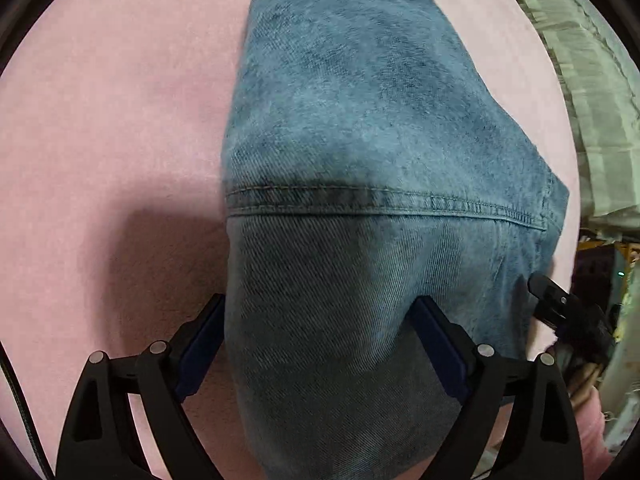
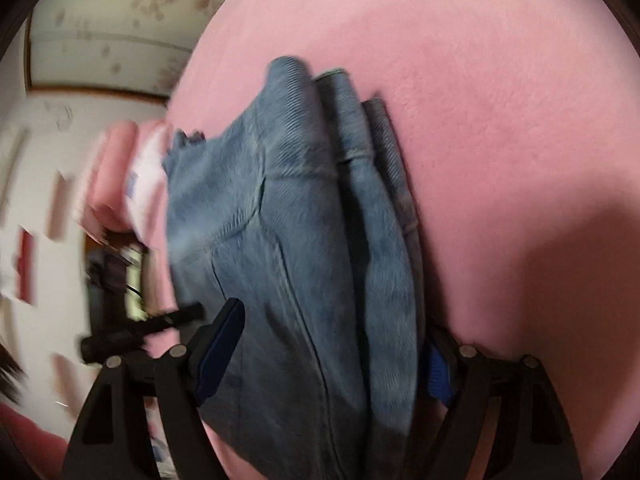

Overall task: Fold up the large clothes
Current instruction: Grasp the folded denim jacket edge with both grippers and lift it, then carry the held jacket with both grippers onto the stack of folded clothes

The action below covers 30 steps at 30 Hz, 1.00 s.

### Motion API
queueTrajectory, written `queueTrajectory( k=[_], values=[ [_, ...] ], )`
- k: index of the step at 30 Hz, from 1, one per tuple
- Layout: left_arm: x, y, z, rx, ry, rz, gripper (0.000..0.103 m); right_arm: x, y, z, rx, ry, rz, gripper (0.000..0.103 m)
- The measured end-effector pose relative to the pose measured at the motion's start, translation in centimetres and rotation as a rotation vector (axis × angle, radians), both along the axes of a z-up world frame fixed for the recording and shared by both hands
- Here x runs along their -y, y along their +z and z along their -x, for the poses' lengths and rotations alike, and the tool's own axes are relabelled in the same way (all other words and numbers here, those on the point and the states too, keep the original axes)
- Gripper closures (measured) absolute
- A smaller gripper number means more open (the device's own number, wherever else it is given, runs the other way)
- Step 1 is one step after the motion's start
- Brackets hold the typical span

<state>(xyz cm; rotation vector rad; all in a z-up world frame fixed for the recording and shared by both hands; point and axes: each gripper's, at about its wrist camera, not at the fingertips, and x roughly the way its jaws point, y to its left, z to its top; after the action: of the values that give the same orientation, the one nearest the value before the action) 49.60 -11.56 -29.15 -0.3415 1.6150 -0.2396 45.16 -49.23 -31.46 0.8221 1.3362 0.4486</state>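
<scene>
Blue jeans (image 1: 360,120) lie folded on a pink plush cover (image 1: 100,120). A stitched hem seam crosses them just ahead of my left gripper (image 1: 320,300). That gripper points steeply down, open wide, and the denim bulges up between its fingers without being pinched. In the right wrist view the jeans (image 2: 288,220) show as a stack of layered folds on the pink cover (image 2: 500,120). My right gripper (image 2: 336,316) is open around the near end, its right finger partly hidden by denim. The right gripper's tip (image 1: 560,308) shows at the jeans' right edge.
A pale green-white pleated cloth (image 1: 592,100) hangs past the cover's right edge, with dark clutter below it. In the blurred right wrist view, a flower-patterned wall (image 2: 120,20) and a pink-and-white bundle (image 2: 136,176) lie to the left. The other gripper (image 2: 140,328) is nearby.
</scene>
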Motion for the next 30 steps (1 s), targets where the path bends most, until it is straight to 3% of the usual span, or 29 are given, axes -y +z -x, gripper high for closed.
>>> queueTrajectory(
  k=[2,4,9,15,19,23,26,30],
  values=[
    [-0.4,-0.3,-0.2,-0.01,0.037,0.027,0.013,-0.1,-0.4,-0.5,-0.018,0.02,-0.034,0.027],
    [-0.6,-0.5,-0.3,-0.016,0.067,0.024,0.017,-0.3,-0.5,-0.7,-0.049,0.049,-0.053,0.052],
    [-0.9,0.6,0.3,0.019,0.099,-0.015,0.04,-0.5,0.2,0.0,-0.095,0.036,-0.074,0.08],
    [-1.2,2.2,1.8,0.059,0.148,-0.035,0.057,-3.0,5.1,1.1,0.027,0.067,-0.101,0.086],
    [-2.3,5.1,5.4,0.038,0.226,-0.042,0.058,-5.5,10.0,3.3,0.133,0.132,-0.006,0.087],
    [-4.3,9.0,11.1,0.02,0.283,-0.049,0.058,-5.8,12.9,5.4,0.128,0.122,-0.054,0.087],
    [-7.4,11.7,15.0,0.016,0.321,-0.06,0.058,-7.4,15.1,7.7,0.123,0.195,-0.092,0.087],
    [-12.7,14.4,19.5,-0.007,0.365,-0.092,0.058,-13.1,18.6,10.8,0.145,0.33,-0.102,0.087]
  ],
)
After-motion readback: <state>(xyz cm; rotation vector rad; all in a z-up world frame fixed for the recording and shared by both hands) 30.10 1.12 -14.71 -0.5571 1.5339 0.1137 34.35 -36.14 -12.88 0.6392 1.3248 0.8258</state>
